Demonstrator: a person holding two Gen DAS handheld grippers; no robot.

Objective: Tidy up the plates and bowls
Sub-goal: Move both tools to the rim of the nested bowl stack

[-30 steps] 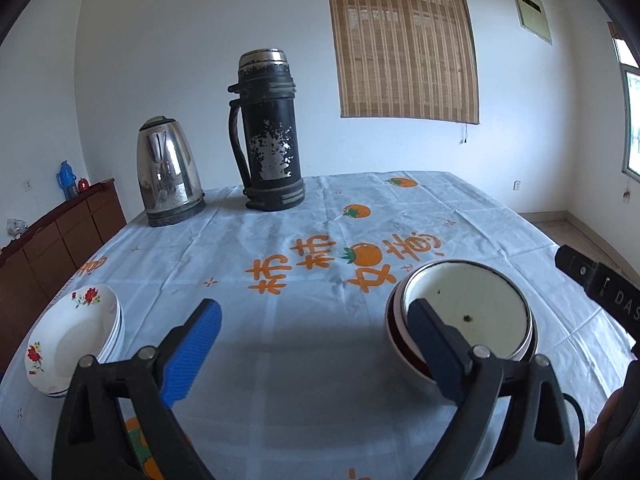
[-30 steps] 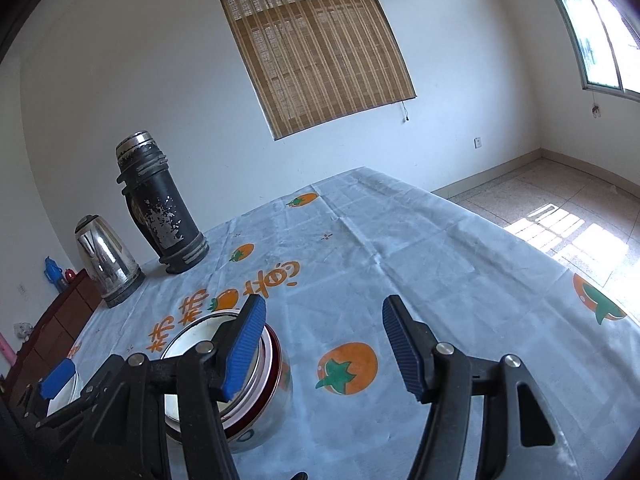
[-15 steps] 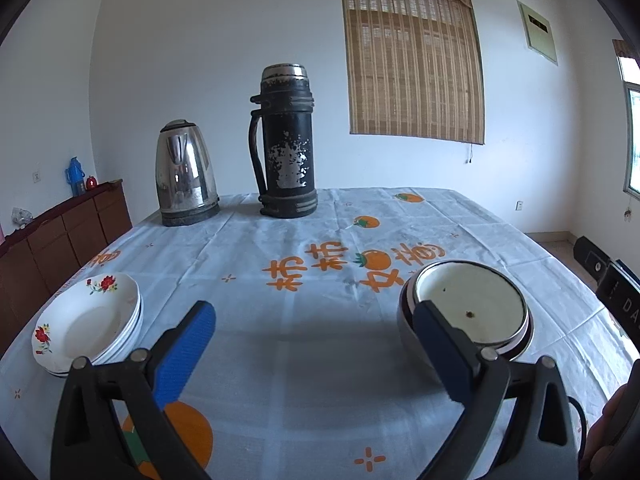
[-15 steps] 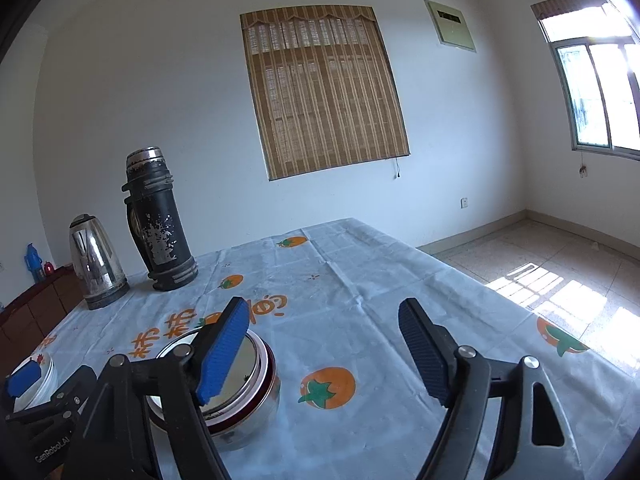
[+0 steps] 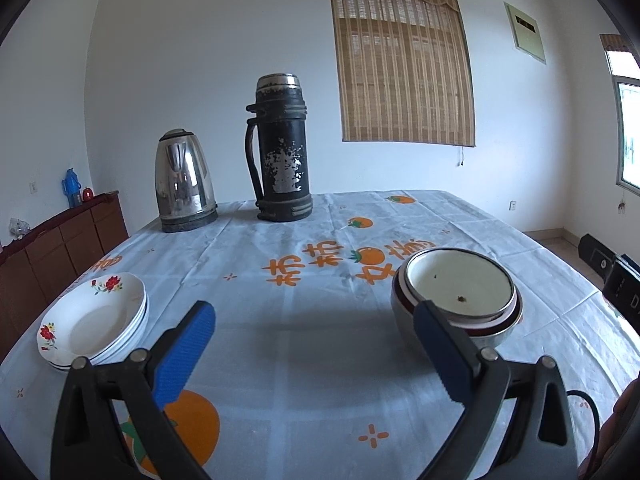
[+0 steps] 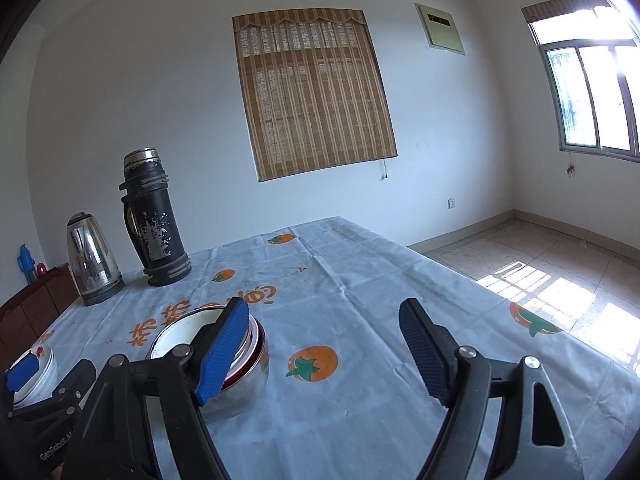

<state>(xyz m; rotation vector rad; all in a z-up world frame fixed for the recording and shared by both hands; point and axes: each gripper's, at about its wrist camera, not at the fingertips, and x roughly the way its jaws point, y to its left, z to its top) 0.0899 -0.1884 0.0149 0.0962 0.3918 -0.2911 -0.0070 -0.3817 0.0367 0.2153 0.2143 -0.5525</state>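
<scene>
Both views have levelled since a second ago, showing more wall and less cloth. Left tool [image 5: 316,344] hangs wide and empty above the surface [image 5: 304,320], between the stack of flowered plates [image 5: 96,320] at its left and the nested bowls [image 5: 456,300] at its right. Right tool [image 6: 324,340] is also wide and empty, with the bowls [image 6: 224,356] behind its left finger. A kettle [image 5: 184,188] and flask [image 5: 280,152] stand at the far edge.
</scene>
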